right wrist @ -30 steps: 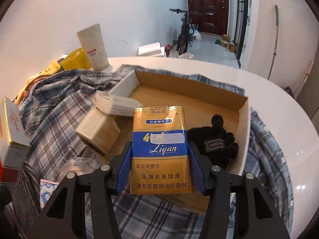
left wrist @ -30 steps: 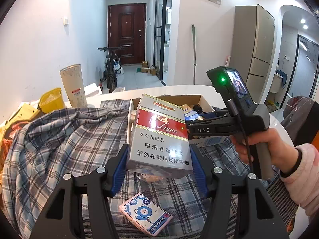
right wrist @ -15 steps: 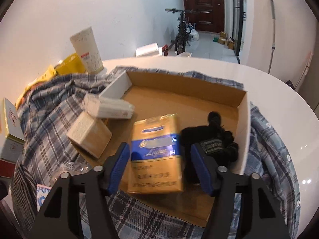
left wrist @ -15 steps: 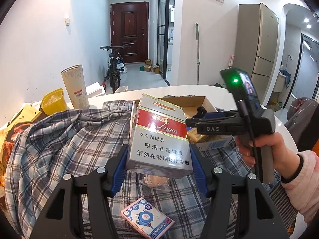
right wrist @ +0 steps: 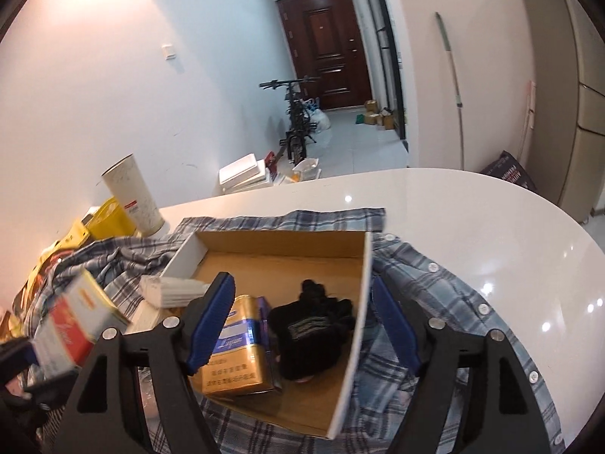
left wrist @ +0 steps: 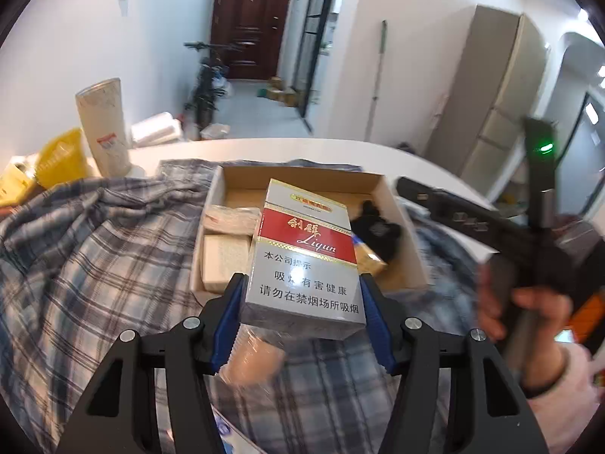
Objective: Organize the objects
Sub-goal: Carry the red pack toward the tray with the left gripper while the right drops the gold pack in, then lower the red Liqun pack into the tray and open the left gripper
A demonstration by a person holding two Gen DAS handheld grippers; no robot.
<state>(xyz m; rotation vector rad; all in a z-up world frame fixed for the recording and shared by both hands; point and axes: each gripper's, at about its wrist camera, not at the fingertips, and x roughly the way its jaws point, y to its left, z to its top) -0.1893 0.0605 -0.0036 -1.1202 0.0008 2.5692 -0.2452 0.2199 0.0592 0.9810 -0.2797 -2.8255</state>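
Observation:
My left gripper (left wrist: 302, 283) is shut on a red-and-silver cigarette carton (left wrist: 306, 265) and holds it upright just in front of the open cardboard box (left wrist: 302, 178). The same carton shows blurred at the left of the right wrist view (right wrist: 72, 329). My right gripper (right wrist: 300, 283) hovers over the box's near right corner with its jaws opening and nothing between them. Below it, inside the cardboard box (right wrist: 272, 242), a gold-and-blue carton (right wrist: 238, 352) lies beside a black glove (right wrist: 310, 336). The right gripper's body (left wrist: 472, 219) and the hand on it (left wrist: 529, 310) show at the right.
The box rests on a plaid shirt (left wrist: 94, 246) spread over a white round table (right wrist: 453, 208). A tissue pack (right wrist: 174, 289) and a beige block (left wrist: 223, 257) fill the box's left side. A tall paper cup (left wrist: 104, 125) and a yellow bag (left wrist: 60, 155) stand at the back left.
The right gripper let go of the gold-and-blue carton, which now lies in the box, then opened wider and lifted back. The left gripper carried the red carton closer to the box.

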